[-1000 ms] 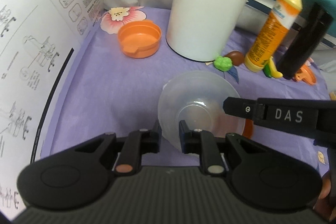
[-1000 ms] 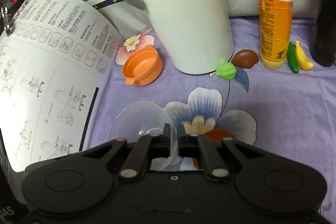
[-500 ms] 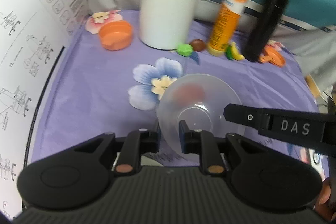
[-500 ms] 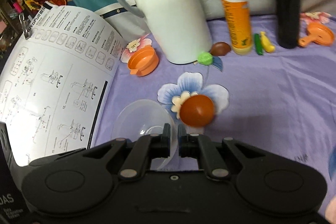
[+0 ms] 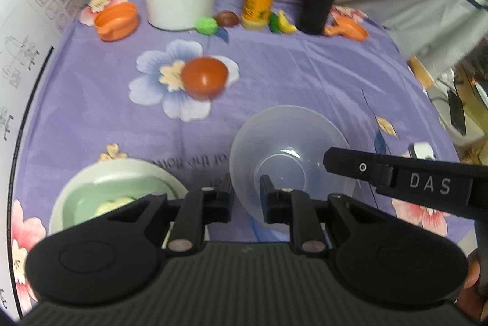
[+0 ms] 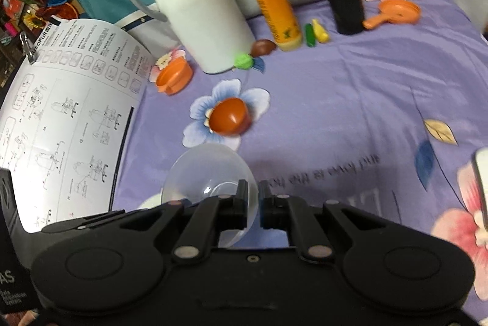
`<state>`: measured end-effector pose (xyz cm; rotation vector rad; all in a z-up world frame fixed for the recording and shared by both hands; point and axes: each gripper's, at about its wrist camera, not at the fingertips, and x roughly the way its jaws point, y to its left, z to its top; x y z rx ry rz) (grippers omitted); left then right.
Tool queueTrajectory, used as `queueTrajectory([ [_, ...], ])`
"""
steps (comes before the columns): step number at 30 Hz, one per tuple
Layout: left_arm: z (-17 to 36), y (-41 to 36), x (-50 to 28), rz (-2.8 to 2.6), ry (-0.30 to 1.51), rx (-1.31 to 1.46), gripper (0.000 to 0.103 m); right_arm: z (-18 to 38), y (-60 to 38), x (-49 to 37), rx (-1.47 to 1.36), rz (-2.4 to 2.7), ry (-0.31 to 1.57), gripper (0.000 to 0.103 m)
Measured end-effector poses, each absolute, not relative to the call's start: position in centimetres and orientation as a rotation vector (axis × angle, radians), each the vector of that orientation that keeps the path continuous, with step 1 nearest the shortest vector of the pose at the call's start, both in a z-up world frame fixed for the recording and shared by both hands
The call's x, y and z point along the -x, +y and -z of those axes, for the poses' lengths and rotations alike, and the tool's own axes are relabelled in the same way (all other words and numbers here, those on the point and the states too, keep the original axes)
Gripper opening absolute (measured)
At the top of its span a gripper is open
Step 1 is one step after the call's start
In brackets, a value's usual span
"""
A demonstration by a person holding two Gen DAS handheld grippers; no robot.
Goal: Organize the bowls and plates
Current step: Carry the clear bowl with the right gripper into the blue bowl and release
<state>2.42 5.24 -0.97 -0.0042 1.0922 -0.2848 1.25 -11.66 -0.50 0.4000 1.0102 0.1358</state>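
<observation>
Both grippers, left (image 5: pixel 246 191) and right (image 6: pixel 252 197), clamp the clear bowl's (image 5: pixel 289 155) rim mid-carry; next, lowering it onto the plate (image 5: pixel 91 182) at lower left.

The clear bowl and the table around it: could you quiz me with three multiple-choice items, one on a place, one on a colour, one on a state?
1. Where is the tomato-red bowl?
A. on a flower printed on the cloth
B. inside the white jug
C. in the green dish

2. What colour is the tablecloth?
A. yellow
B. purple
C. black

3. How is the clear bowl held?
A. lying free
B. by its rim in both grippers
C. upside down on the jug

Key: 1 A, it sits on the blue flower. 2 B, purple with flowers. 3 B, the left gripper and right gripper both pinch its rim.
</observation>
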Motion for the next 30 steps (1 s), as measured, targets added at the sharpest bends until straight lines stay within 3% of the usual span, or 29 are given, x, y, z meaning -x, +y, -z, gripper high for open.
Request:
queueTrajectory([
  [30, 4.0, 1.6, -1.1, 0.33, 1.155, -0.115, 0.021, 3.5, -13.8, 2.0, -0.425, -0.087, 1.091, 0.011],
])
